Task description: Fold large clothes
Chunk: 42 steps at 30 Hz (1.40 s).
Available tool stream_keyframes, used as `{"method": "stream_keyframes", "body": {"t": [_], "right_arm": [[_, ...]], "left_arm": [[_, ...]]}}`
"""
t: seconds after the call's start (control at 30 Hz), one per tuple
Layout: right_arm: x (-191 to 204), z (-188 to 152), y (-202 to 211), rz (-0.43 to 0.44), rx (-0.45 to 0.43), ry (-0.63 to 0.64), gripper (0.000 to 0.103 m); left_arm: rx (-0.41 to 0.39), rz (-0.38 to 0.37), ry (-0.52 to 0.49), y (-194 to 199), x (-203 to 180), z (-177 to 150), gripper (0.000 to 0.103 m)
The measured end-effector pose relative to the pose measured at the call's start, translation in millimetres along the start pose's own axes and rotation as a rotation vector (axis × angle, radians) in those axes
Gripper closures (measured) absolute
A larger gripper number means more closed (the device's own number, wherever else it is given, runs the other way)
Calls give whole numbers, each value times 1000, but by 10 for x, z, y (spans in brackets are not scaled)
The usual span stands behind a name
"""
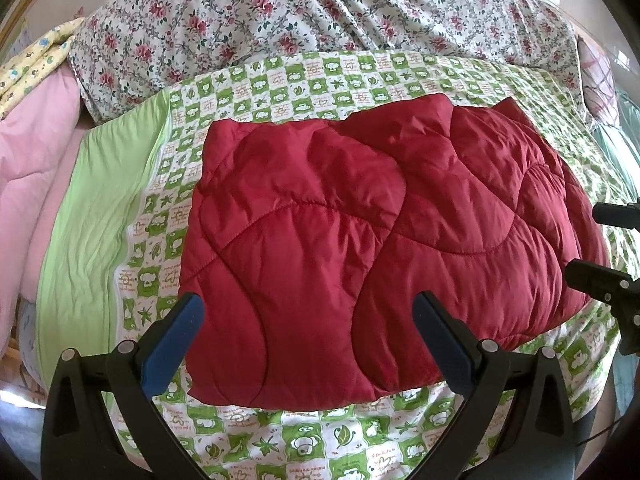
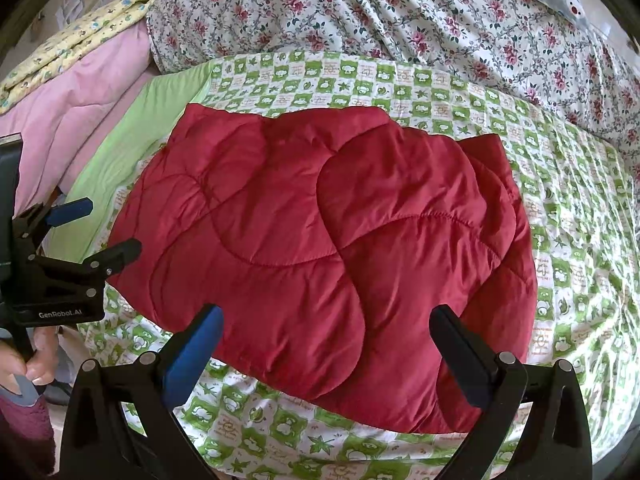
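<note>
Red quilted padded garment (image 1: pixel 360 208) lay folded mid-frame; left gripper (image 1: pixel 308 340) and right gripper (image 2: pixel 328 344) gaped empty. Puffy layers risked springing apart.

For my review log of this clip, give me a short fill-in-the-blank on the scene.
1. The folded quilted garment is ___ in colour.
2. It lies on a checked sheet printed white and ___.
3. Both the left claw and the right claw are ___, gripping nothing.

Missing words: red; green; open

a home bedroom: bed under a green checked sheet (image 1: pixel 360 76), floral quilt (image 2: pixel 400 12), pink blanket (image 1: pixel 36 152)
</note>
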State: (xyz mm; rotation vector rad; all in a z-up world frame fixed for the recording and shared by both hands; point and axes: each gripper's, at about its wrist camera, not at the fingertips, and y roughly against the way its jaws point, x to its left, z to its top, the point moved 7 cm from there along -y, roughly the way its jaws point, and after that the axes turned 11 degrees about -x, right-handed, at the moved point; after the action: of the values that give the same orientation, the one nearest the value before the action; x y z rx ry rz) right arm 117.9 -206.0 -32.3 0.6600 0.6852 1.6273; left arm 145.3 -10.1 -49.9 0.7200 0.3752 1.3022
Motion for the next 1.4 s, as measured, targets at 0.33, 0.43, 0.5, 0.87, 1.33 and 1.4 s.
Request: {"method": "stream_keyframes", "body": {"t": [0.33, 0.43, 0.5, 0.87, 1.33, 1.4], "right_arm": [[-4, -2, -5, 0, 1, 0, 0], [-3, -3, -11, 0, 1, 0, 0], [-4, -3, -13, 0, 1, 0, 0], [-9, -5, -13, 1, 1, 0, 0], [-34, -11, -38, -2, -7, -14, 0], [-45, -15, -53, -2, -6, -20, 0]], "left_arm": [[0, -2, -2, -13, 5, 0, 0], [0, -1, -1, -14, 5, -2, 0], [0, -2, -1, -13, 2, -1, 0], [-1, -1, -1, -11, 3, 1, 0], [0, -14, 25, -44, 60, 1, 0], [-1, -19, 31, -50, 67, 1, 0]]}}
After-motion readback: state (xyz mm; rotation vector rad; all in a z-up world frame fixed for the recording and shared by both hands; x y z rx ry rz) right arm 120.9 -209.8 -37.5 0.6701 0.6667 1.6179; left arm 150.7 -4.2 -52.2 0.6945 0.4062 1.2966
